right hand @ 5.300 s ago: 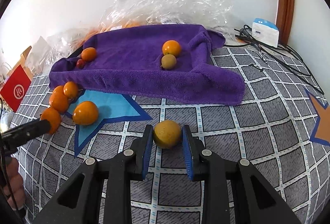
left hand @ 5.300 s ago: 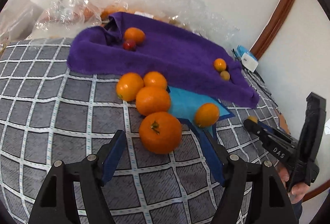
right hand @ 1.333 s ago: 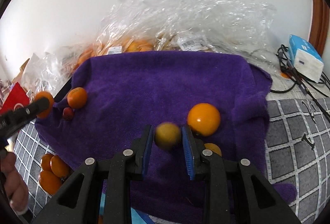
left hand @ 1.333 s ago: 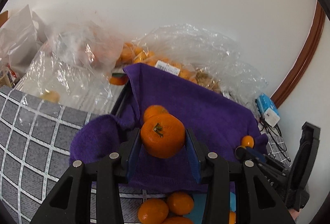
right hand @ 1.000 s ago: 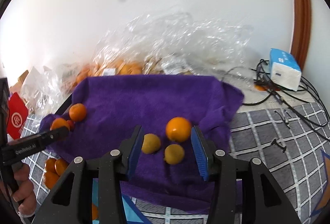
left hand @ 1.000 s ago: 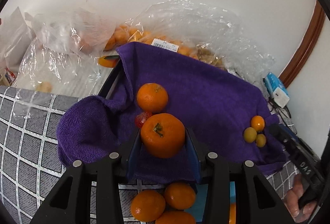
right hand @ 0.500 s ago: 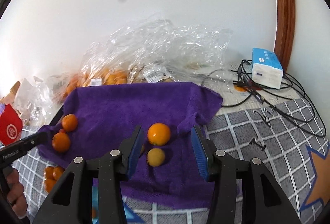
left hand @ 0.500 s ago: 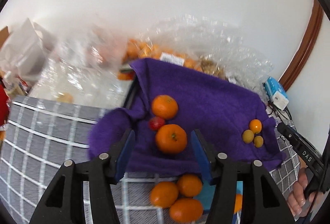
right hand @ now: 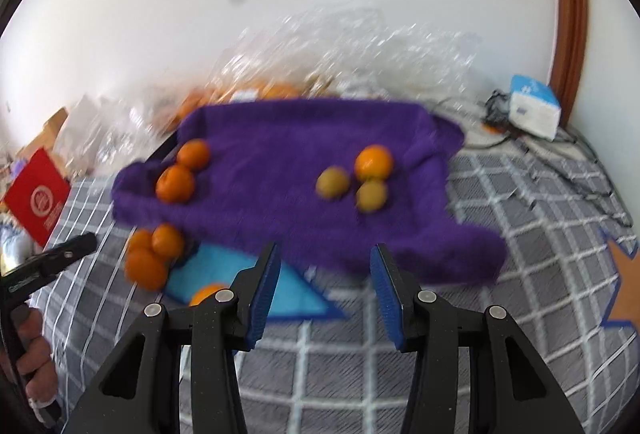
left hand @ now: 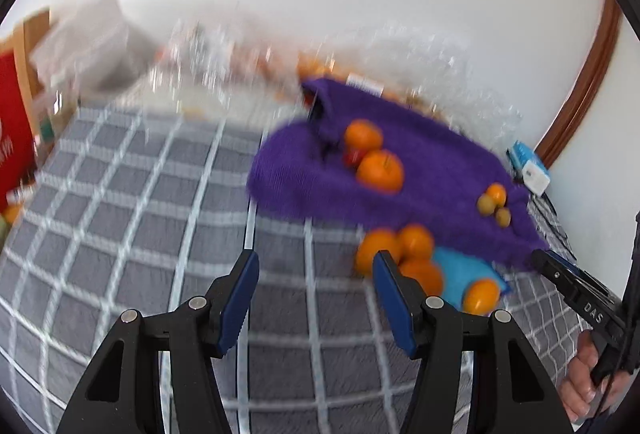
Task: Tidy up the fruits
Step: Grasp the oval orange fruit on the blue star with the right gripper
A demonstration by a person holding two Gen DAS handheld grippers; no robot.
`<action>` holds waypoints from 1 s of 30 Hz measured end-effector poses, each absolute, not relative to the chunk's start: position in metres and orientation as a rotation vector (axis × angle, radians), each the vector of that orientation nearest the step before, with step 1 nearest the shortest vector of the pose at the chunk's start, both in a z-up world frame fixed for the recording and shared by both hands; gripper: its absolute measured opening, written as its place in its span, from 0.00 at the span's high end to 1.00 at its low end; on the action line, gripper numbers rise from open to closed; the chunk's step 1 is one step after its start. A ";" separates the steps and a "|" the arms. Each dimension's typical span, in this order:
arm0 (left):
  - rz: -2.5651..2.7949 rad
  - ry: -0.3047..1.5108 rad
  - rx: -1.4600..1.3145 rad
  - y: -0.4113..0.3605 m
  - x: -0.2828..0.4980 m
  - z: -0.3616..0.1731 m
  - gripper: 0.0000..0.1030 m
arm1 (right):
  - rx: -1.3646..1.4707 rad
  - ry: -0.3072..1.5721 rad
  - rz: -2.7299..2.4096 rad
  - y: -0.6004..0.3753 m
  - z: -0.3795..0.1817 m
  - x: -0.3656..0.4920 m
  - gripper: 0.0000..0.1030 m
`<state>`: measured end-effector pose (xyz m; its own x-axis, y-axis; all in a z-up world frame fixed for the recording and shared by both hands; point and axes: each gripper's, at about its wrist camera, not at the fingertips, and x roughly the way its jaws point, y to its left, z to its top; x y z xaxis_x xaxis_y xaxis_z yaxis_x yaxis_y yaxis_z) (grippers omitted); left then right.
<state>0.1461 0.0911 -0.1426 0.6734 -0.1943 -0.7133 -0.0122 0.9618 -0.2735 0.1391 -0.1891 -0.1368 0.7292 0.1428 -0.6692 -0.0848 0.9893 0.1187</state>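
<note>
Our left gripper (left hand: 316,294): jaws apart, nothing between. Our right gripper (right hand: 324,288): jaws apart, likewise empty.

Landmark: purple towel (left hand: 432,170).

Loose oranges (left hand: 400,254) on checked cloth just off towel's near edge, by blue patch (left hand: 460,270), ahead-right of left gripper, touching one another.

Left gripper nearer cluster, we judge; right gripper sits toward towel's other end.

On towel: two oranges (left hand: 376,158) far-left corner, small fruits (right hand: 356,178) right part.

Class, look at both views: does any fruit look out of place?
Yes. Four oranges lie off the purple towel, on the checked cover by the blue star, while the other fruit sits sorted on the towel.
</note>
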 end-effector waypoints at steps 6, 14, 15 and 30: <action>-0.083 0.847 -0.249 0.098 0.135 -0.159 0.46 | 0.045 0.752 0.257 -0.157 -0.147 0.123 0.54; -0.074 0.841 -0.259 0.099 0.130 -0.160 0.45 | -0.068 0.806 0.272 -0.120 -0.168 0.128 0.49; -0.072 0.841 -0.253 0.099 0.129 -0.160 0.45 | -0.080 0.815 0.267 -0.117 -0.171 0.130 0.49; -0.083 0.833 -0.246 0.094 0.127 -0.159 0.34 | -0.039 0.732 0.164 -0.162 -0.156 0.125 0.62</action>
<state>0.1270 0.0939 -0.1594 0.6714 -0.1692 -0.7215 -0.0231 0.9684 -0.2485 0.1250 -0.1617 -0.1558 0.7319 0.1357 -0.6678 -0.1628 0.9864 0.0220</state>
